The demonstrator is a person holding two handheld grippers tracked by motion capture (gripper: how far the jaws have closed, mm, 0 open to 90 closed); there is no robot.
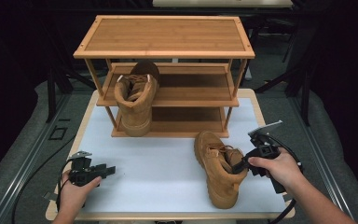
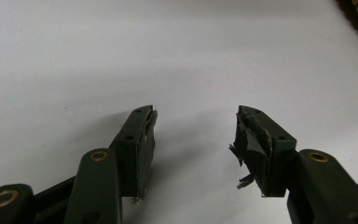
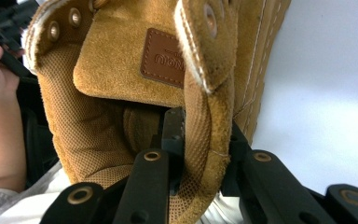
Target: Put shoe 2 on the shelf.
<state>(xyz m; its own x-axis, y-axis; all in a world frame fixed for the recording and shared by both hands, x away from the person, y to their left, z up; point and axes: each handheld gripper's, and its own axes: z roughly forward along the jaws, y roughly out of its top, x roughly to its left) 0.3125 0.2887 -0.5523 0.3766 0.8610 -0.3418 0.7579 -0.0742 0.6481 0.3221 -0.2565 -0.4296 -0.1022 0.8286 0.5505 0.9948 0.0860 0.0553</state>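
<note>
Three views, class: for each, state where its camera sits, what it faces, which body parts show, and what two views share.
High view: above the table, facing the rack; both hands show.
Left gripper view: on the left hand-held gripper, facing white tabletop.
Right gripper view: on the right hand-held gripper, clamping the boot collar.
Shared: the boot.

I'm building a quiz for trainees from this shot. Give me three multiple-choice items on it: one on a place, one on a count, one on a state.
1. Where is the boot farther from the person?
A. on the rack's top shelf
B. on the rack's middle shelf
C. under the table

2. How many boots are there?
A. one
B. two
C. three

3. How are the right tongs?
A. shut on the near boot's collar
B. open over bare table
C. lying on the rack

Answers: B, it sits on the middle shelf; B, the near boot lies on the table; A, the right gripper view shows the collar pinched.
</note>
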